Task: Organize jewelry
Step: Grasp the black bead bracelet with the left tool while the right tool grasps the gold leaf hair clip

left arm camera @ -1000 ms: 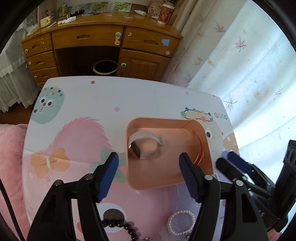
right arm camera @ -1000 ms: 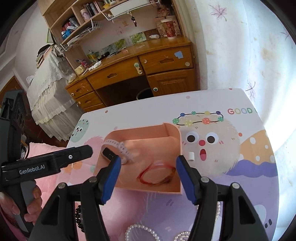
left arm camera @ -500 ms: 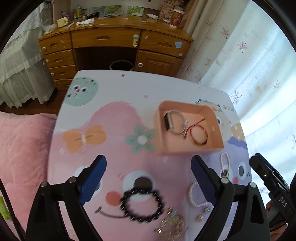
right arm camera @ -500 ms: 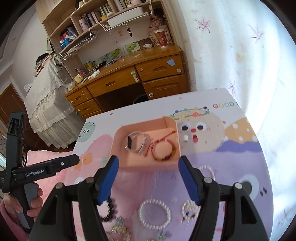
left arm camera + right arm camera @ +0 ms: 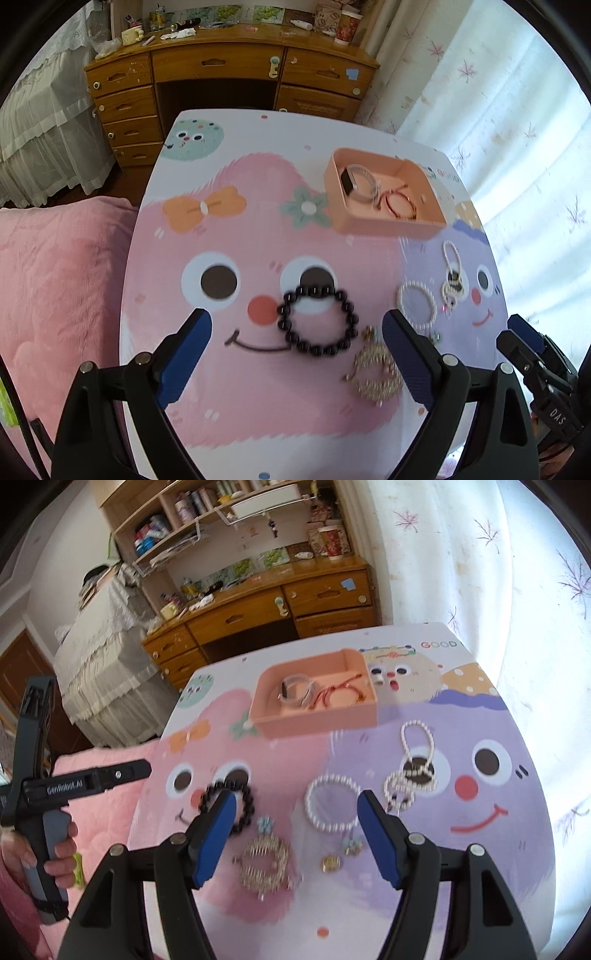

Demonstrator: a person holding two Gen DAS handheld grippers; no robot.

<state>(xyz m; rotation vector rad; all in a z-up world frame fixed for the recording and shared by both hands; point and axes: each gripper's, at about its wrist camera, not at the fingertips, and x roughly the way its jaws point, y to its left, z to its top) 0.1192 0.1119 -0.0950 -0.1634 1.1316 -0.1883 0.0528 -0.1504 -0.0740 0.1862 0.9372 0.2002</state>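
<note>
A peach tray sits at the table's far side with a watch and a red bracelet in it. Loose on the table lie a black bead bracelet, a pearl bracelet, a pearl necklace and a gold hair comb. My left gripper is open, above the black bracelet. My right gripper is open, above the pearl bracelet and comb.
Small charms and a blue flower piece lie near the comb. A pink cushion lies left of the cartoon-print table. A wooden desk stands behind, a white curtain on the right.
Both grippers have pulled back from over the tray toward the table's near side. The loose jewelry has come into view below them. Both stay open.
</note>
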